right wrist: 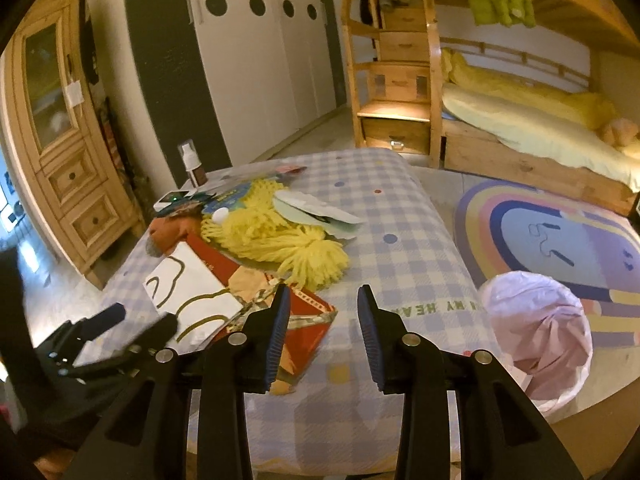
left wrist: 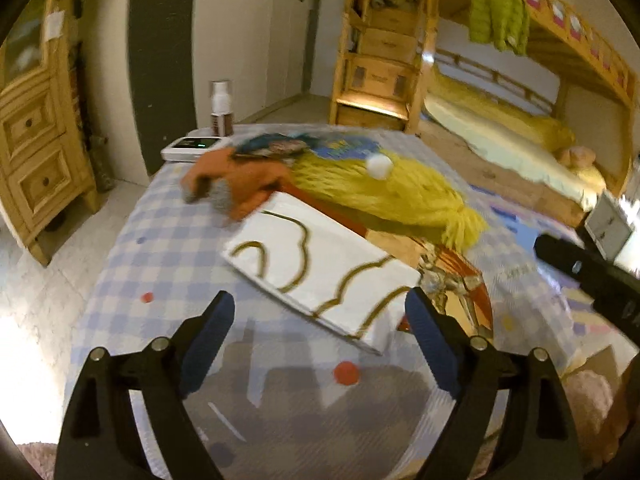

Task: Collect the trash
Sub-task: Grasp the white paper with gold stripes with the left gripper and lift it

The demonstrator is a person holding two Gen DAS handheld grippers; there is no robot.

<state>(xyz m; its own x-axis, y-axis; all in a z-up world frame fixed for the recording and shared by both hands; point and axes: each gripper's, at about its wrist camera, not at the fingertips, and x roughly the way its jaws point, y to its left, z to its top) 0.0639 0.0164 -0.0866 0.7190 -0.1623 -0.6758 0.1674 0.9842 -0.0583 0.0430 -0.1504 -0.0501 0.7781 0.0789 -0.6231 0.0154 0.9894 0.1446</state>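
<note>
On the checked tablecloth (right wrist: 400, 216) a heap of clutter is spread: a white card with gold lines (left wrist: 320, 268), a red and gold paper (right wrist: 308, 328) partly beneath it, a yellow woolly item (right wrist: 288, 240) farther back, and white paper scraps (right wrist: 316, 210) at the far right of the heap. Both jaws of the left gripper (left wrist: 320, 320) are held wide apart over the near edge of the card. The right gripper (right wrist: 323, 308) is likewise spread, nothing held, above the red paper's corner. A bin lined with a pink bag (right wrist: 540, 336) is seen on the floor, right of the table.
</note>
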